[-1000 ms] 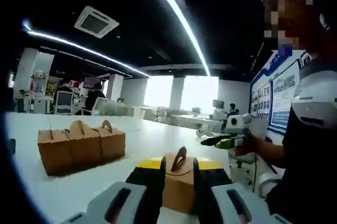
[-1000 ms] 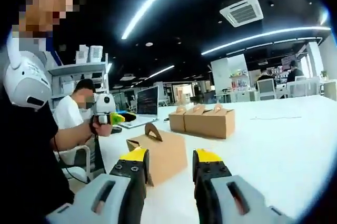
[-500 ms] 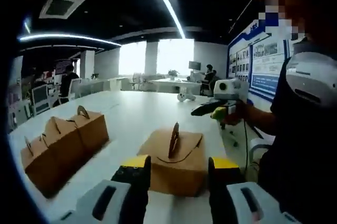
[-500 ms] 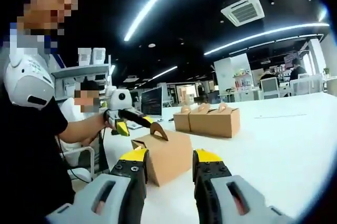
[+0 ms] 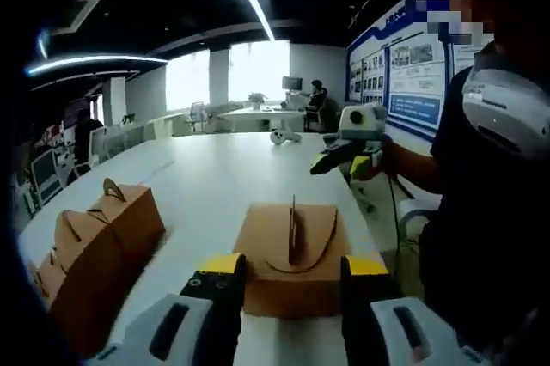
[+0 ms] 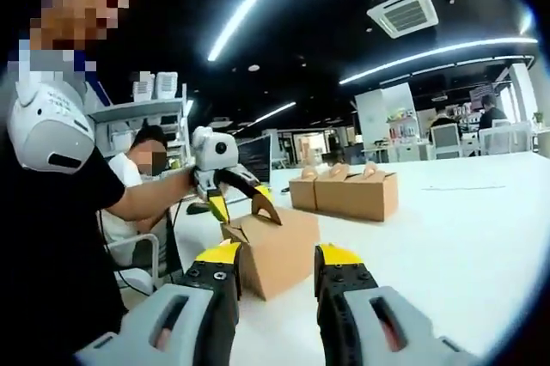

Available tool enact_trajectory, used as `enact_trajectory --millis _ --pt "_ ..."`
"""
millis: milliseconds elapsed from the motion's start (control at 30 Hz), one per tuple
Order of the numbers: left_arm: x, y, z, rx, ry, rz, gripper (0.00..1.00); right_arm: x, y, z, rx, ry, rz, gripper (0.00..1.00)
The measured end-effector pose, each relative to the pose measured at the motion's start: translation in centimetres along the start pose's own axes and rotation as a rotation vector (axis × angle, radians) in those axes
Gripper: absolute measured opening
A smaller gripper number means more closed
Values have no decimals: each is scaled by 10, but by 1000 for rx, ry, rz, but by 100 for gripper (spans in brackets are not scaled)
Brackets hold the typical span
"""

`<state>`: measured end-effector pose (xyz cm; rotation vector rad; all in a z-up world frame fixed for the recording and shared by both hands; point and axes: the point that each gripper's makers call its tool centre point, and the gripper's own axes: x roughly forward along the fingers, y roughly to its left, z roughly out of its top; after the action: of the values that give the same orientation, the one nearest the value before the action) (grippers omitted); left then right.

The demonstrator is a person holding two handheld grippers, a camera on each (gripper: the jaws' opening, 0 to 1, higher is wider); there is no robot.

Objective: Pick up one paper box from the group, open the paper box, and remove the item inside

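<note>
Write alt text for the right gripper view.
A lone brown paper box sits on a white table, with the left hand-held gripper open around its upright handle. The right hand-held gripper waits open in front, and a row of boxes stands farther back.

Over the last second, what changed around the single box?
The left tool, jaws open, has closed in on the separated paper box and now sits at its handle, not clearly gripping. The right tool stays open on the near side of the box. Box and the row of boxes stayed put on the white table.
</note>
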<state>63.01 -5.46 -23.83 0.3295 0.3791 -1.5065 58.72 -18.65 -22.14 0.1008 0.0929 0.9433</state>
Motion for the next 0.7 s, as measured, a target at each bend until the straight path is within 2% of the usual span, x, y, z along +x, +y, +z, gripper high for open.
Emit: enact_trajectory --millis 167,233,333,600,700 --pt "2 0 -1 9 32 -8 46 -2 -4 0 6 -9 -17 34" --pt "4 -1 -1 0 -3 -38 45 -1 -4 -1 12 -6 -17 34" --pt "4 2 -2 -13 -27 -39 42 0 -4 -1 10 0 -13 34" --pt "5 5 -2 -23 -2 -20 39 7 1 6 1 -11 -11 34" --pt "6 4 -2 -24 10 -23 39 10 4 13 -58 -6 -44 33"
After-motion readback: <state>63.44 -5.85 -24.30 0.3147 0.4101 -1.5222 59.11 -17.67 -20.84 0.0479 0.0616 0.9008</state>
